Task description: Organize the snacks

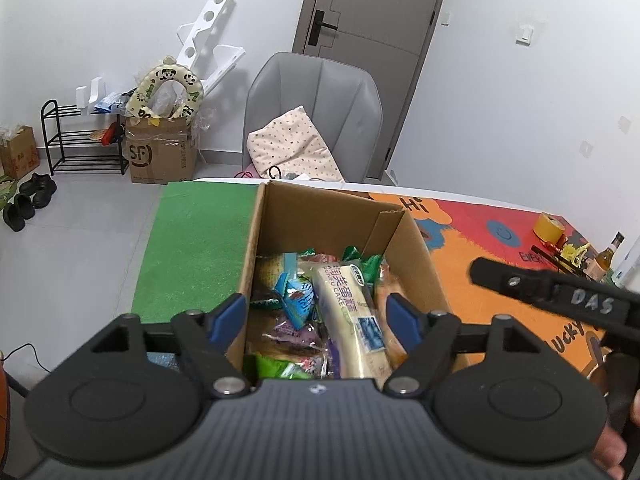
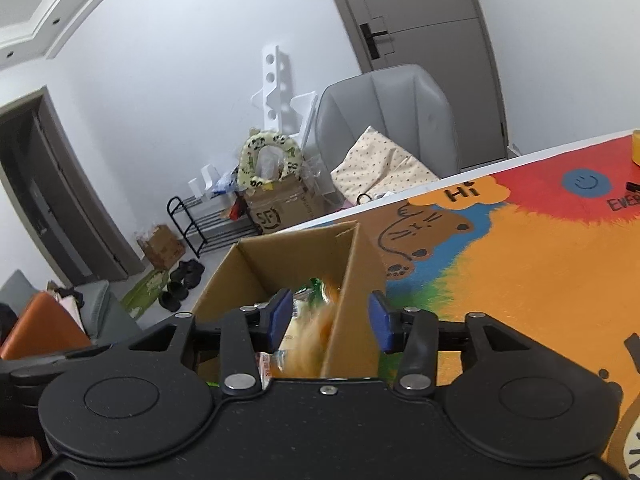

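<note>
Sitting on the cartoon-printed table mat (image 1: pixel 472 240), one open cardboard box (image 1: pixel 280 216) is the largest of the task's things: stiff-walled, light for its bulk, and best moved by a wall or flap rather than squeezed. Its fill is a heap of wrapped snacks, slippery in film and easily crushed, so each calls for a gentle pinch on a sealed end or across the narrow middle. One long cream cake pack (image 1: pixel 352 312) printed "RUNFU CAKE" lies on top, running from the near wall toward the centre; it is likely soft inside, and a hold across its width should keep it from folding. Next to it is one blue-and-white packet (image 1: pixel 298 300), with green wrappers (image 1: pixel 362 260) behind and a purple pouch (image 1: pixel 296 330) lower down. The smaller packs overlap too much for an exact count; at least half a dozen show.

Left gripper (image 1: pixel 316 316) hangs over the box with its jaws spread and nothing between the blue pads, the cake pack lying below them. Right gripper (image 2: pixel 330 320) straddles the right-hand box wall, jaws partly apart and not pressing on it; a blurred orange snack (image 2: pixel 316 336) shows just inside, and whether a pad touches it cannot be told.
</note>
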`<act>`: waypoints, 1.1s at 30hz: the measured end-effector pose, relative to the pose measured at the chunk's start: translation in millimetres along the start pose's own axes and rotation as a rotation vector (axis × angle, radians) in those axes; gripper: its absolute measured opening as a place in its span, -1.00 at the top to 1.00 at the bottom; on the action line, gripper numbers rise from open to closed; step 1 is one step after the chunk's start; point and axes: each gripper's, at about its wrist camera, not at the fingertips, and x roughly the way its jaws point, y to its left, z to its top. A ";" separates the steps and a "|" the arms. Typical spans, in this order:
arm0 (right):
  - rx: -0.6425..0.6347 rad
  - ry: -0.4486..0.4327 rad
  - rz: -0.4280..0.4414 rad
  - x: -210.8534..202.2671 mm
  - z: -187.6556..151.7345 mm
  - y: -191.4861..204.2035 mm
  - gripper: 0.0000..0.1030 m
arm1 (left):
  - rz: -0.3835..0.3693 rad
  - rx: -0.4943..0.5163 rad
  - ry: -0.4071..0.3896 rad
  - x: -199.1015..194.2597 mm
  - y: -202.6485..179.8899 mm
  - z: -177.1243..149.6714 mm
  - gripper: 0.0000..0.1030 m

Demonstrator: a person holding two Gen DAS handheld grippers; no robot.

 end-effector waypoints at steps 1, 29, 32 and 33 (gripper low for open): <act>0.004 -0.006 -0.008 -2.8 0.6 -3.3 0.09 | 0.005 -0.002 -0.002 -0.5 0.0 0.2 -0.52; 0.041 -0.057 -0.101 -87.9 -24.2 -51.3 -0.64 | 0.017 0.061 0.023 -35.9 -44.8 -15.4 -0.92; 0.044 -0.067 -0.104 -99.5 -25.4 -54.9 -0.79 | 0.012 0.076 0.022 -42.0 -52.9 -18.5 -0.93; 0.044 -0.069 -0.107 -102.9 -25.8 -56.0 -0.84 | 0.008 0.079 0.022 -44.9 -55.0 -20.5 -0.93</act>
